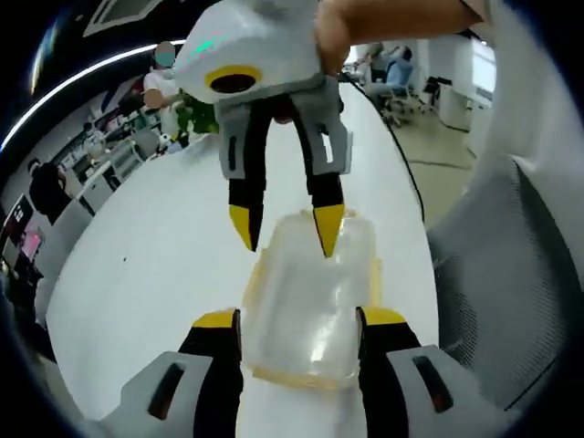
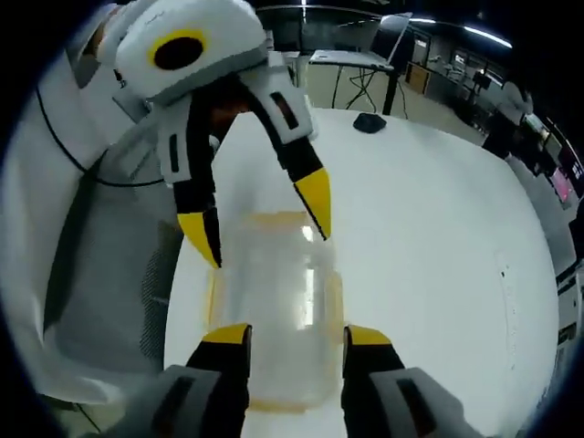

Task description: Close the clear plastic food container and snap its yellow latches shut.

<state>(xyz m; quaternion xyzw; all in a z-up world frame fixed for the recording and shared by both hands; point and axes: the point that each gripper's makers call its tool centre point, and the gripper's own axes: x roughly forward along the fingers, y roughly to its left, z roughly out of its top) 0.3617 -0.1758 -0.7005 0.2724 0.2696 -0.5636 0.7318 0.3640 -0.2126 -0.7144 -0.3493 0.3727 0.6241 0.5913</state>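
Note:
The clear plastic container point(image 1: 310, 301) lies lengthwise on the white table point(image 1: 155, 255), its lid on top and yellow latches along its rim. My left gripper point(image 1: 299, 319) is open, and its yellow-tipped jaws stand on either side of the container's near end. Facing it, my right gripper point(image 1: 286, 228) comes down over the far end, open, one tip on the lid and the other just outside the rim. In the right gripper view the container point(image 2: 274, 301) sits between the open jaws of the right gripper point(image 2: 297, 336), and the left gripper point(image 2: 258, 219) stands over the far end.
A grey mesh chair point(image 1: 511, 274) stands close to the table edge beside the container. A black cable point(image 1: 401, 155) runs along that edge. A small black object point(image 2: 370, 121) lies far down the table. A hand point(image 1: 365, 27) holds the right gripper. Desks and people are in the background.

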